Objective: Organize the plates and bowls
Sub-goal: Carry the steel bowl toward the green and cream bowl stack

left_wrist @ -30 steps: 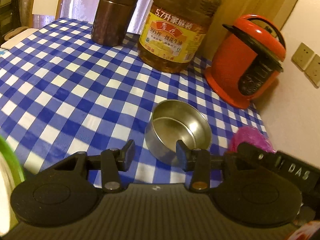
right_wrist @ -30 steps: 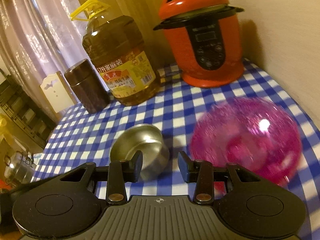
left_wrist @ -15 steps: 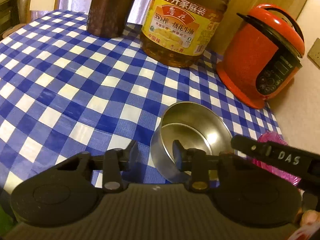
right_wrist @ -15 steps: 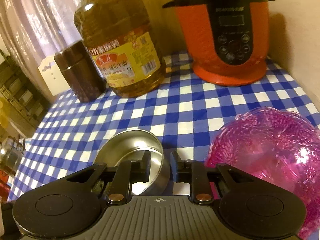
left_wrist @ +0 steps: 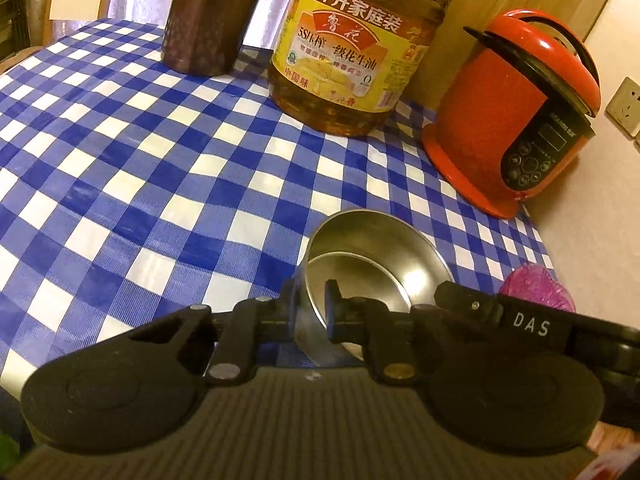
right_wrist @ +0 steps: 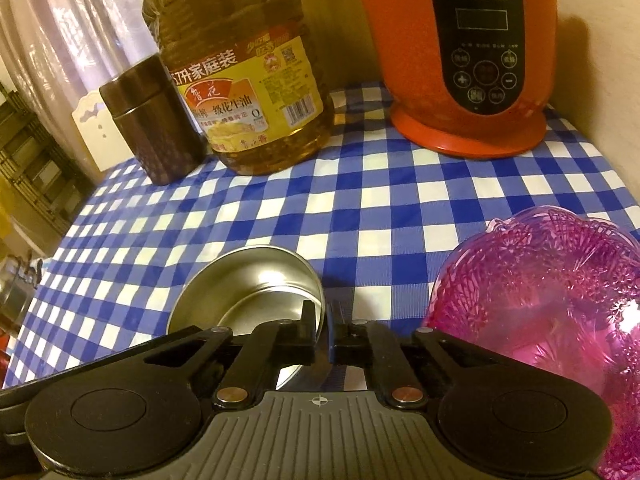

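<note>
A round steel bowl point(left_wrist: 380, 256) sits on the blue-and-white checked tablecloth point(left_wrist: 120, 168). My left gripper point(left_wrist: 310, 300) is shut on its left wall, one finger outside and one inside. My right gripper point(right_wrist: 325, 316) is shut on the right wall of the same steel bowl point(right_wrist: 248, 280), one finger on each side. A pink patterned plastic bowl point(right_wrist: 552, 292) stands on the cloth just right of the right gripper. Its edge also shows in the left wrist view point(left_wrist: 536, 288) behind the right gripper's body.
At the back stand a large oil bottle point(left_wrist: 356, 48), a dark brown canister point(left_wrist: 208, 16) and an orange electric cooker point(left_wrist: 516, 112) by the wall. The same oil bottle point(right_wrist: 240, 72), canister point(right_wrist: 148, 120) and cooker point(right_wrist: 464, 56) show in the right wrist view.
Both grippers moved forward to the steel bowl and closed on its rim, left on the left wall, right on the right wall. The bowl stays on the cloth.
</note>
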Action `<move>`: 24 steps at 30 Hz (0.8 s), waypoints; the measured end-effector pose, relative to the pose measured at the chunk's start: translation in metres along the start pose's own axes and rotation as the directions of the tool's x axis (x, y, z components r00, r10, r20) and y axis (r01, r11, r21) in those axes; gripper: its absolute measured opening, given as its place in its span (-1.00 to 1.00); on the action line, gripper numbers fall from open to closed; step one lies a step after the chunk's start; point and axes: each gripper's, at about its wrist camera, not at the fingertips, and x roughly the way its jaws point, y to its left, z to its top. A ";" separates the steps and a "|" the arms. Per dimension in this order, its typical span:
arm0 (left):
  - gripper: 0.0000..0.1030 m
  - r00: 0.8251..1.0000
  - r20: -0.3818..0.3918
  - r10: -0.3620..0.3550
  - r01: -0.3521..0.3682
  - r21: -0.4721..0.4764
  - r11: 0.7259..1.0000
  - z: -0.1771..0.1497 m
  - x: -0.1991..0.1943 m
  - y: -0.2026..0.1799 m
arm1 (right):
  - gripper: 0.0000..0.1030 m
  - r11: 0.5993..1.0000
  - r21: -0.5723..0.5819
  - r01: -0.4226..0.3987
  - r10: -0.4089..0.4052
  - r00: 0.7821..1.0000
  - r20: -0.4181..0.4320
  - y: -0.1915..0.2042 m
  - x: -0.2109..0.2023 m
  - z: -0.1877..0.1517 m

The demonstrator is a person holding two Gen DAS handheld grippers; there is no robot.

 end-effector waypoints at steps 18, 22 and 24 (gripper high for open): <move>-0.92 0.999 0.021 -0.041 0.040 0.071 0.997 -0.026 -0.075 -0.011 | -0.91 0.999 0.039 0.004 -0.005 1.000 0.028 0.005 -0.076 -0.031; -0.92 0.998 0.021 -0.060 0.058 0.086 0.995 -0.038 -0.098 -0.014 | -0.91 0.997 0.071 0.003 -0.007 0.999 0.046 0.006 -0.104 -0.043; -0.92 0.998 0.016 -0.067 0.065 0.089 0.994 -0.047 -0.111 -0.014 | -0.91 0.997 0.075 0.006 -0.011 0.998 0.056 0.010 -0.120 -0.051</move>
